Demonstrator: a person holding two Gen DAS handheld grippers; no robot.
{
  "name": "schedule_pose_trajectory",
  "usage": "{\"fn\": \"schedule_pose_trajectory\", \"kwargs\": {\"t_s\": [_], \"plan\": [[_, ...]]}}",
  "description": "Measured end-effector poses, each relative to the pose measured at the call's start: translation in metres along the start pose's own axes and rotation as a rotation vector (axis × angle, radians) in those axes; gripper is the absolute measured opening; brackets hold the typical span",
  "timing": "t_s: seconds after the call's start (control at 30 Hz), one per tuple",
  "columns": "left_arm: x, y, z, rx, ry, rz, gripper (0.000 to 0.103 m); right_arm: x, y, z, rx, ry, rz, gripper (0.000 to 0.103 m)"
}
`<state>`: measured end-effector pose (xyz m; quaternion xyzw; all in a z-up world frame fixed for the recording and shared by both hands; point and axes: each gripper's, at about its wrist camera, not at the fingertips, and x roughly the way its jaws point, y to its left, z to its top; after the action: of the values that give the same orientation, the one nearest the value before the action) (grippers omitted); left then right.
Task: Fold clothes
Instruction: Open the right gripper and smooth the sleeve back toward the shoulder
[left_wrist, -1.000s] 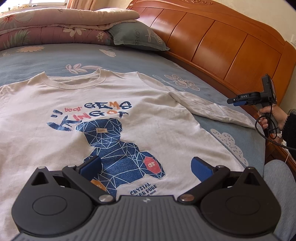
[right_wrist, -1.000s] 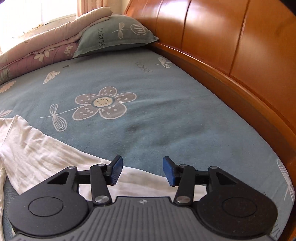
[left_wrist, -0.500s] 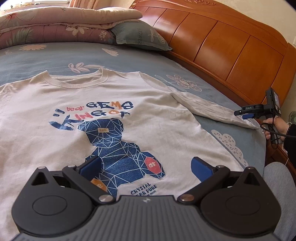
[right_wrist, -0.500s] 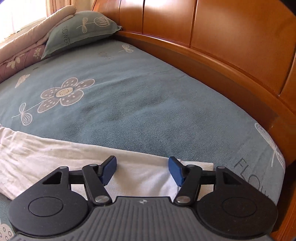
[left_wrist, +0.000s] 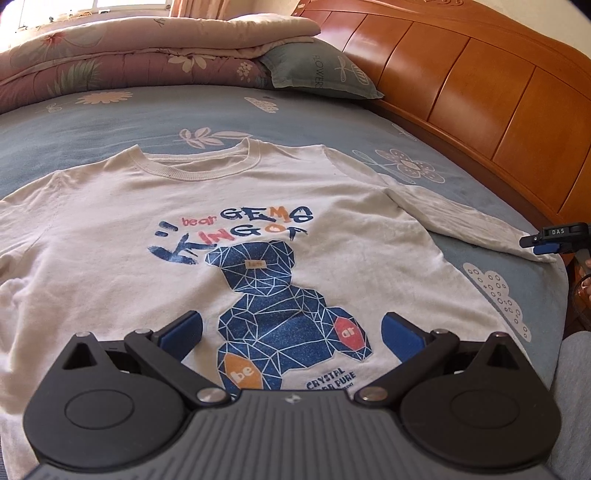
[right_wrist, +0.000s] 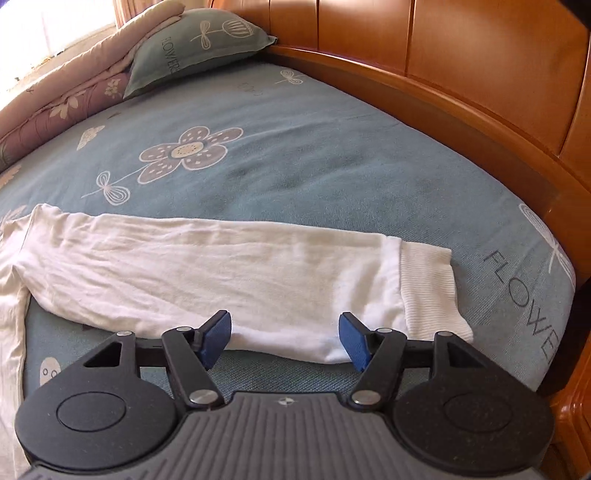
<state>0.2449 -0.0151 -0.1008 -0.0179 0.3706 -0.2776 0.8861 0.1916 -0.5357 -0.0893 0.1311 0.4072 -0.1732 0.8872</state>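
Note:
A white long-sleeved shirt (left_wrist: 122, 251) with a blue bear print lies flat, front up, on the bed. My left gripper (left_wrist: 291, 332) hovers open over its lower hem, nothing between the blue pads. The shirt's right sleeve (right_wrist: 221, 266) stretches out flat, ending in a ribbed cuff (right_wrist: 428, 288). My right gripper (right_wrist: 284, 338) hangs over the sleeve's near edge close to the cuff, its jaws opening and free of the cloth. In the left wrist view the right gripper (left_wrist: 543, 245) shows at the sleeve's end.
The blue flowered bedsheet (right_wrist: 314, 147) covers the mattress. A wooden headboard (left_wrist: 480, 92) runs along the right. A pillow (left_wrist: 317, 70) and a folded quilt (left_wrist: 129, 55) lie at the far end. A person's hand (left_wrist: 585, 280) shows at the right edge.
The right gripper has pulled back towards the cuff and its jaws stand wider; the whole sleeve and cuff have come into its view. The left gripper has barely shifted.

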Motion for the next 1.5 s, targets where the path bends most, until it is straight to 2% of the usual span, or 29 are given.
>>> {"fn": "schedule_pose_trajectory", "kwargs": {"t_s": [0.13,0.27,0.4,0.5,0.53,0.57,0.63,0.8,0.97,1.03,1.1,1.17,1.27,1.37,1.43,1.5], "plan": [[-0.007,0.006,0.004,-0.011,-0.026,0.016,0.102,-0.008,0.049,0.03,-0.029,-0.052,0.113,0.075],[-0.013,0.012,0.009,-0.006,-0.051,0.055,0.102,0.017,0.128,0.064,-0.063,-0.015,0.191,0.079],[-0.018,0.02,0.013,-0.022,-0.071,0.071,0.102,0.059,0.199,0.076,-0.08,0.055,0.14,0.079],[-0.024,0.025,0.015,-0.032,-0.086,0.078,0.102,0.096,0.23,0.07,-0.089,0.115,0.058,0.079],[-0.025,0.026,0.016,-0.033,-0.093,0.083,0.102,0.107,0.238,0.068,-0.099,0.125,0.028,0.088],[-0.027,0.028,0.017,-0.034,-0.1,0.088,0.102,0.112,0.243,0.068,-0.122,0.093,-0.002,0.095],[-0.03,0.031,0.019,-0.043,-0.109,0.089,0.102,0.127,0.241,0.074,-0.109,0.073,-0.028,0.103],[-0.031,0.035,0.02,-0.069,-0.107,0.08,0.102,0.14,0.231,0.096,-0.071,0.072,-0.002,0.103],[-0.029,0.035,0.02,-0.066,-0.098,0.085,0.102,0.096,0.24,0.097,-0.062,0.099,0.195,0.103],[-0.027,0.038,0.019,-0.075,-0.082,0.102,0.102,0.085,0.253,0.095,-0.066,0.137,0.296,0.103],[-0.027,0.042,0.019,-0.086,-0.075,0.12,0.102,0.083,0.268,0.093,-0.067,0.178,0.351,0.103],[-0.028,0.046,0.02,-0.1,-0.073,0.135,0.102,0.091,0.284,0.091,-0.078,0.202,0.355,0.103],[-0.029,0.053,0.02,-0.119,-0.075,0.146,0.102,0.119,0.3,0.085,-0.095,0.225,0.26,0.103],[-0.031,0.057,0.021,-0.131,-0.078,0.146,0.102,0.137,0.311,0.087,-0.221,0.117,0.179,0.103],[-0.032,0.059,0.022,-0.137,-0.082,0.145,0.102,0.146,0.309,0.093,-0.241,0.089,0.182,0.103],[-0.034,0.06,0.023,-0.141,-0.088,0.146,0.102,0.147,0.305,0.104,-0.212,0.109,0.206,0.103]]}}
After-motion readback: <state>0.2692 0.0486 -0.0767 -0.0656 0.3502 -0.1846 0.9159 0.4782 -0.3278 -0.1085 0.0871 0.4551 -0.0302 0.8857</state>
